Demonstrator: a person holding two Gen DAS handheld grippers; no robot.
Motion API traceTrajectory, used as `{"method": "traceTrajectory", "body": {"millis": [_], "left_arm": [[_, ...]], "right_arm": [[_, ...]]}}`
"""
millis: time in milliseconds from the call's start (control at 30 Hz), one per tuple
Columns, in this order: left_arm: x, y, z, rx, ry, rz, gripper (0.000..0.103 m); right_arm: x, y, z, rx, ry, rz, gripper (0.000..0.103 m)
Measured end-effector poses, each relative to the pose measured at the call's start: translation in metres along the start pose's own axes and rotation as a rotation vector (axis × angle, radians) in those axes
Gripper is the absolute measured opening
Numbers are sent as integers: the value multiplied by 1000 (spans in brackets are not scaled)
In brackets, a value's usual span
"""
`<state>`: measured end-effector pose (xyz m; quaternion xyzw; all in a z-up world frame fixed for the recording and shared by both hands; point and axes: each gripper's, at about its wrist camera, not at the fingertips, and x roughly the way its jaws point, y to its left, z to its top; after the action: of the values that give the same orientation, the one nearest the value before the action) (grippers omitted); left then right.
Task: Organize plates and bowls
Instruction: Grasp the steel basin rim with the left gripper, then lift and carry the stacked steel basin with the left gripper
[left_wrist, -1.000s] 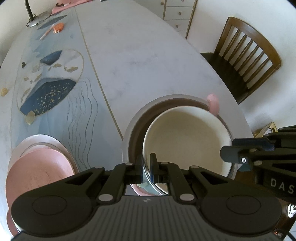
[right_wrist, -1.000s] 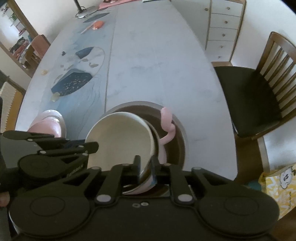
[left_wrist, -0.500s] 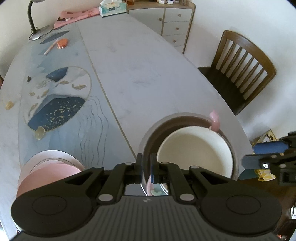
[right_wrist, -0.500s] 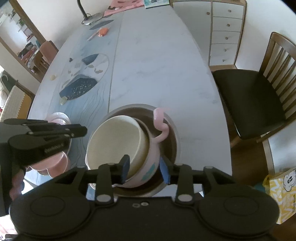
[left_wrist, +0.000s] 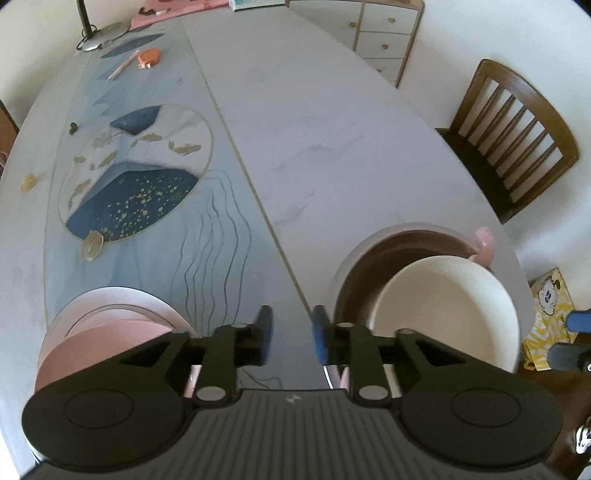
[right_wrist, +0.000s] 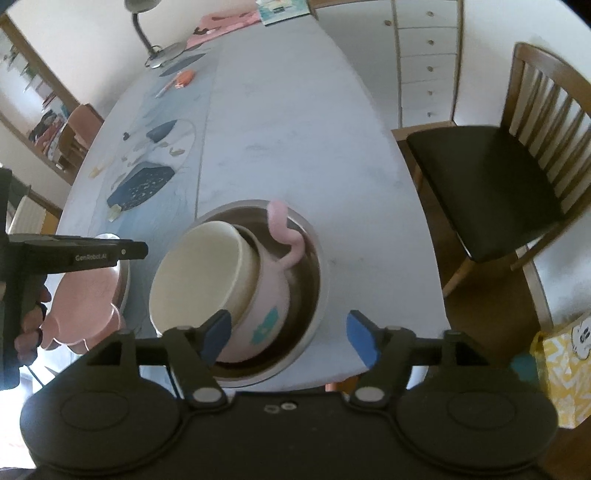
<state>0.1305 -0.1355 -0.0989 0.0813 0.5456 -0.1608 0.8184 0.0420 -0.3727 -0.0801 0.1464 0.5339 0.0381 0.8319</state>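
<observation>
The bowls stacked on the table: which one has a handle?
The pink bowl, the middle of three: a curled pink handle rises from its rim. The cream bowl inside it and the large metal bowl underneath have none.

Soft, even daylight fills both fisheye pictures, the pale table (left_wrist: 332, 122) looks a little washed out, shadows are weak, the chair (right_wrist: 517, 177) and the drawer cabinet (right_wrist: 428, 62) bend strongly at the edges, and the right wrist view is slightly blurred, with dark corners in both.
</observation>
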Motion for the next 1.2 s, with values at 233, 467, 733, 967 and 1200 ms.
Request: {"method": "traceTrajectory", "body": {"millis": [233, 467, 733, 967, 1200], "left_arm": [[10, 10, 3, -32, -4, -21, 68], [27, 19, 7, -87, 37, -106, 68], [40, 17, 11, -93, 66, -142, 66], [44, 13, 11, -87, 91, -179, 34], [47, 6, 11, -91, 114, -207, 15]], "right_arm": [[9, -16, -10, 71, 3, 28, 72], [25, -23, -24, 146, 27, 47, 71], [40, -22, -25, 159, 60, 48, 52], [48, -24, -20, 170, 86, 71, 18], [55, -24, -8, 153, 93, 51, 14]]}}
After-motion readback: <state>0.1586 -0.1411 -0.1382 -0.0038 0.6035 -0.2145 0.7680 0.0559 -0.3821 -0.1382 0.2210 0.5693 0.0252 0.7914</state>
